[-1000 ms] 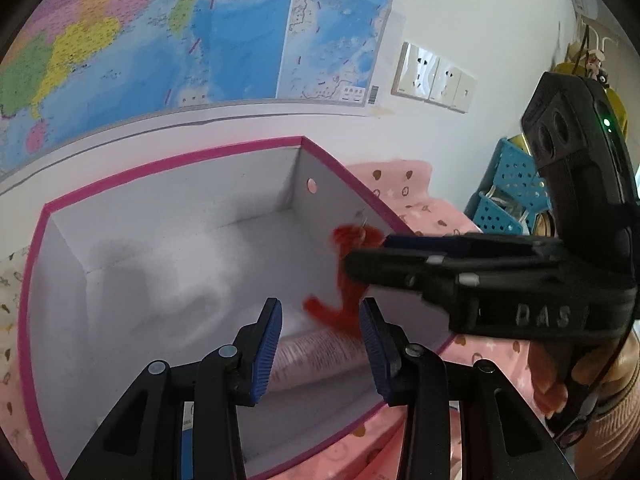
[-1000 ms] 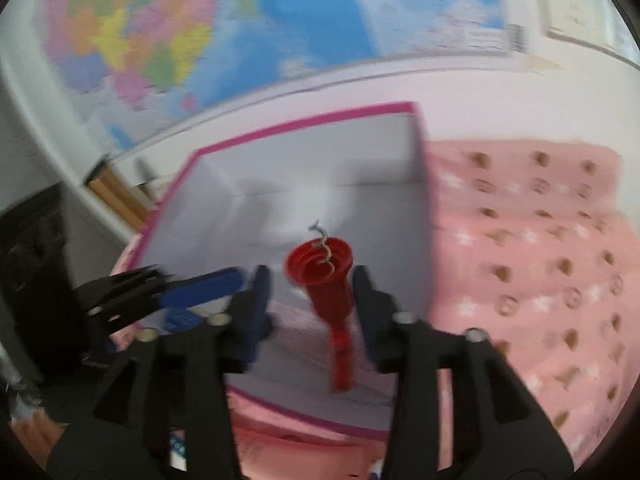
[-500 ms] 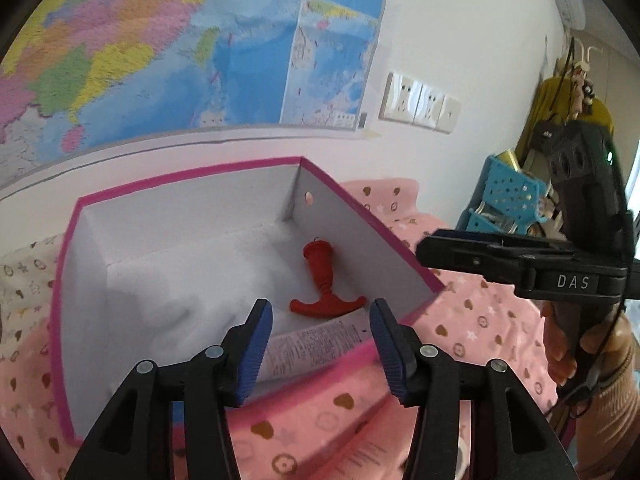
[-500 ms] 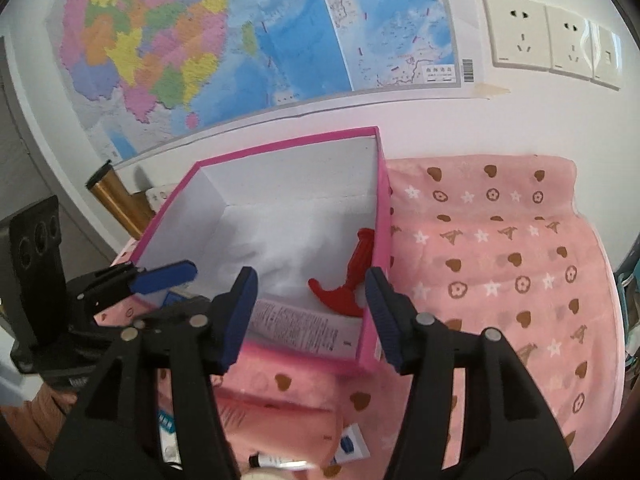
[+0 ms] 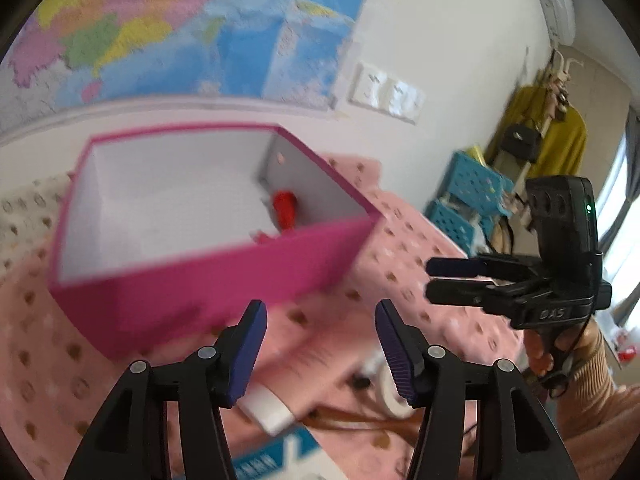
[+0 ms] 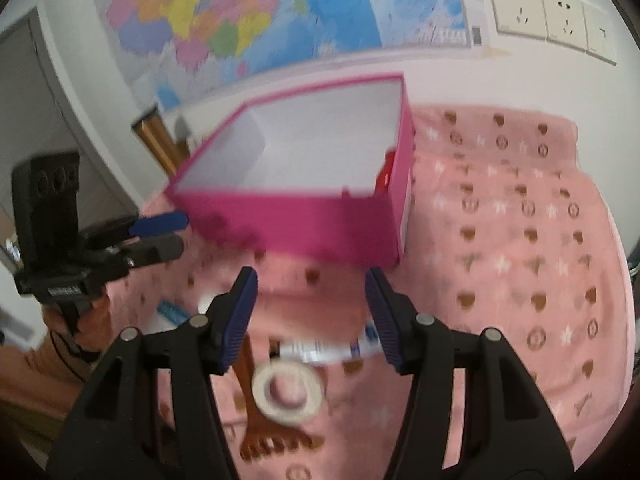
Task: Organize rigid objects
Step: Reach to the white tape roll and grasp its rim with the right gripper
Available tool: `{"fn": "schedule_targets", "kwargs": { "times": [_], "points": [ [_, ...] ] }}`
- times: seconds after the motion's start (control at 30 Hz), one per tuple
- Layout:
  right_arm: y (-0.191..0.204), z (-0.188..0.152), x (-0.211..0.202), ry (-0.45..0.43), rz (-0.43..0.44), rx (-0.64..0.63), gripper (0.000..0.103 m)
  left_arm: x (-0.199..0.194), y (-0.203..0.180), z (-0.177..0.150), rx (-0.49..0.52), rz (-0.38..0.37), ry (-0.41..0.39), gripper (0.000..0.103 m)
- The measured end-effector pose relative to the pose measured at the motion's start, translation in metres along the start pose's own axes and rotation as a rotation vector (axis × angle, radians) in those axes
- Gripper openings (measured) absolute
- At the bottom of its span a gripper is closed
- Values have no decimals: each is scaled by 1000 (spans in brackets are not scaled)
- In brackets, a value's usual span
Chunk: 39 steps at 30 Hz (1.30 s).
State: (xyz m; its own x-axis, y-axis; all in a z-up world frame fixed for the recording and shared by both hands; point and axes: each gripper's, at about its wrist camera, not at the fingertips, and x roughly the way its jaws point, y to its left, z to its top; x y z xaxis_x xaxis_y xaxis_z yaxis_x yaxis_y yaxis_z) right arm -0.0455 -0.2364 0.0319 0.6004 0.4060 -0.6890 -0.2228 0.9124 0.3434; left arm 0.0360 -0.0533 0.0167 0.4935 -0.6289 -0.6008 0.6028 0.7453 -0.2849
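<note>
A pink box (image 5: 208, 280) with a white inside stands on the pink patterned cloth (image 6: 520, 240). A red corkscrew (image 5: 286, 210) lies in the box's right corner, and in the right wrist view only a sliver of the corkscrew (image 6: 386, 172) shows over the wall. My left gripper (image 5: 320, 344) hangs in front of the box, its jaws opening with nothing between them. My right gripper (image 6: 312, 312) stands open and empty above a white tape roll (image 6: 288, 392). Each view shows the other gripper to the side: the right gripper (image 5: 432, 279), the left gripper (image 6: 180, 233).
On the cloth near me lie a pink tube with a white cap (image 5: 272, 404), a brown wooden back scratcher (image 6: 260, 420) and a blue packet (image 5: 272, 460). Blue baskets (image 5: 468, 192) stand at the right. A map hangs on the wall behind.
The right gripper let the red corkscrew go into the box. Both grippers drew back from the box toward the near cloth. The left jaws spread wider.
</note>
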Motion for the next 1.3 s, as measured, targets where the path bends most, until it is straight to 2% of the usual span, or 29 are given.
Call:
{"fn": "schedule_targets", "kwargs": {
  "times": [0.07, 0.17, 0.4, 0.67, 0.73, 0.83, 0.93, 1.03, 1.3],
  "points": [
    [5, -13, 2, 38, -17, -29, 58, 5, -8, -9, 22, 2, 23, 58],
    [8, -32, 9, 90, -13, -32, 58, 12, -15, -21, 11, -44, 58, 58],
    [4, -66, 33, 186, -17, 2, 58, 24, -33, -41, 29, -75, 114, 58],
    [9, -72, 42, 198, -29, -2, 47, 38, -40, -57, 13, -91, 171, 56],
    [9, -74, 44, 201, -26, 1, 38, 41, -41, -57, 13, -98, 178, 56],
    [7, -74, 46, 197, -29, 11, 32, 45, -43, -59, 15, -105, 188, 55],
    [3, -75, 47, 197, -34, 25, 22, 47, -43, -60, 9, -118, 198, 48],
    [2, -75, 46, 192, -31, 31, 18, 50, -45, -60, 11, -130, 206, 46],
    [1, -72, 39, 170, -15, 39, 18, 51, -53, -59, 19, -165, 214, 42]
  ]
}}
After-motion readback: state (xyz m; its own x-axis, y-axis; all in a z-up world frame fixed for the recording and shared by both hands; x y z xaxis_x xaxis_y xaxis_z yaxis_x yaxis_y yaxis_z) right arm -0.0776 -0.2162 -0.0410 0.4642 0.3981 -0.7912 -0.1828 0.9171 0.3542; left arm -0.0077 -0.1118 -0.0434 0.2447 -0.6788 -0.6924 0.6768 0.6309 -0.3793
